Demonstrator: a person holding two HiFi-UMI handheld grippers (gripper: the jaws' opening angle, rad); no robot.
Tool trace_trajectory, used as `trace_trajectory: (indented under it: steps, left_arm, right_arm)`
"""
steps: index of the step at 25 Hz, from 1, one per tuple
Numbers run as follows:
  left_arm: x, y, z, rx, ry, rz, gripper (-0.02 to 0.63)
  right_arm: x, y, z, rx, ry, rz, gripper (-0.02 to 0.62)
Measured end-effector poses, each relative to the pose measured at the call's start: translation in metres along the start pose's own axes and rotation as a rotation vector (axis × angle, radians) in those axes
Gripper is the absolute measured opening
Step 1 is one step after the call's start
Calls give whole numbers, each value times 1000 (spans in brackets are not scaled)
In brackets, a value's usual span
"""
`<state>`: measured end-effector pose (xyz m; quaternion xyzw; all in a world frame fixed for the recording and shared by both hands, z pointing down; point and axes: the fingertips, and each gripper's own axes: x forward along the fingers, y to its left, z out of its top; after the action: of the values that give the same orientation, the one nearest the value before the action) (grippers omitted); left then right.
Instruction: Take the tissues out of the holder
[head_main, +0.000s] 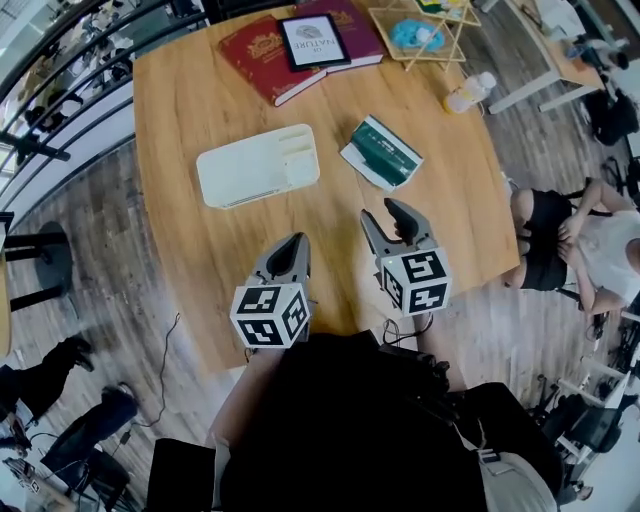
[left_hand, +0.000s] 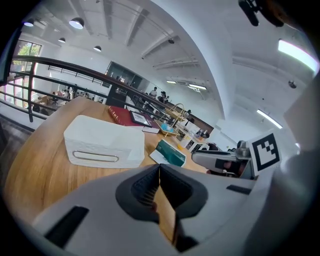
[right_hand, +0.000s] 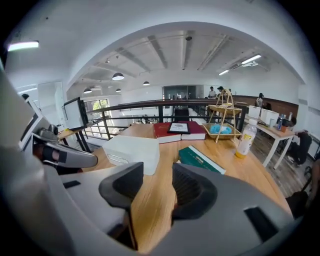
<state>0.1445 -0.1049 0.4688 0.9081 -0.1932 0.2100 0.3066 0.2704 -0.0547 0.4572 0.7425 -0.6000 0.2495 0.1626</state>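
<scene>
Left gripper (head_main: 297, 242) has its fingers closed, empty; right gripper (head_main: 381, 211) has its fingers apart, nothing between; both are over the tabletop (head_main: 190, 100), near the white tissue holder (head_main: 258, 165)

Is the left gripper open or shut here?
Shut: the left gripper shows its jaw tips touching in its own view, with nothing held between them.

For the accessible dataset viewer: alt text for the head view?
Two hand-held claws hang over the near edge of a wooden table, the left claw shut, the right claw open and empty. Beyond them lie a white tissue holder and a green pack, with red books at the far edge.
</scene>
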Motion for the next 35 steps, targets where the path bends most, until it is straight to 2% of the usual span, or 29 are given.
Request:
trace_trajectory:
  steps: [8,13,17,22,35]
  left_arm:
    - [-5,-22,-9,37,23,-37,12]
    - [-10,-30,-24,67,58,-50,12]
    - [-15,-35,-32,84,75,-54,12]
    - [-20,-39,-38,98,82,-58,12]
    - [-26,-37,-40,108,94,-41,12]
  right_arm:
    - [-29,38,-7,33,-24,-16,155]
    - [-48,48,-16,49,-48,-62,88]
    - [-55,57,-24,102,-34,-42,63]
    - [-62,63,-33,108,-30,-59,12]
    - [-59,80,-37,119,4,1,11]
